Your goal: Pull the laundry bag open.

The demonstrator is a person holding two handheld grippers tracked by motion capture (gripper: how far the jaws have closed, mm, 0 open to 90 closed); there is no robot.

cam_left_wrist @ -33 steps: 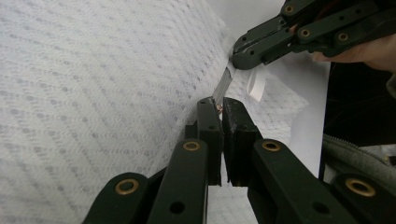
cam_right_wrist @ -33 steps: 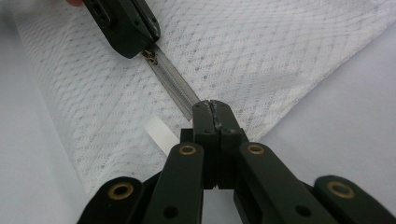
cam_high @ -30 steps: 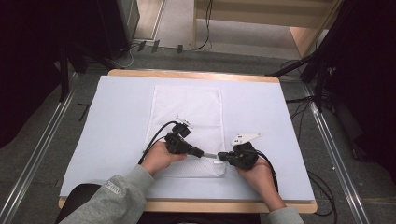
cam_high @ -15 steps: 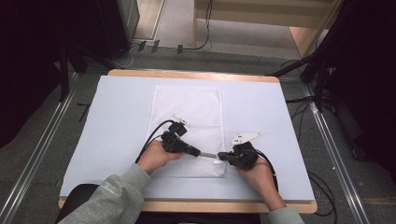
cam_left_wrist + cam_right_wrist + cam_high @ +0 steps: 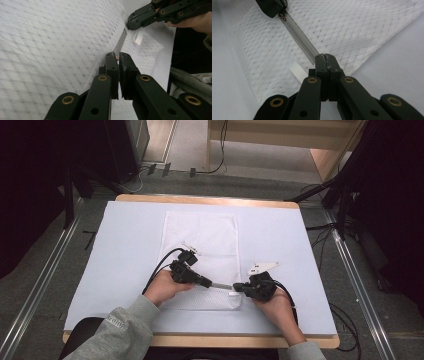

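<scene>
We see a white mesh bag (image 5: 200,260) lying flat on a pale blue sheet (image 5: 115,250) that covers a wooden-edged table (image 5: 210,200), the bag running from mid-table toward the near edge. A grey zipper (image 5: 299,37) crosses the bag close to that near edge, with a small white tag (image 5: 295,71) just beside it.

We hold the left gripper (image 5: 209,283) with its jaws pinched on the zipper's metal pull (image 5: 116,57), which shows between the pads in the left gripper view. The right gripper (image 5: 239,289) is clamped tight on the zipper's end at the bag's near right corner, its jaws pressed together on the tape in the right gripper view. The two grippers face each other along the zipper, tips near but apart.

Around the table we see grey carpet (image 5: 60,245), metal floor rails (image 5: 45,270) on either side, black cables (image 5: 220,155) trailing beyond the far edge, dark equipment at both sides and a light wooden bench (image 5: 280,140) behind.
</scene>
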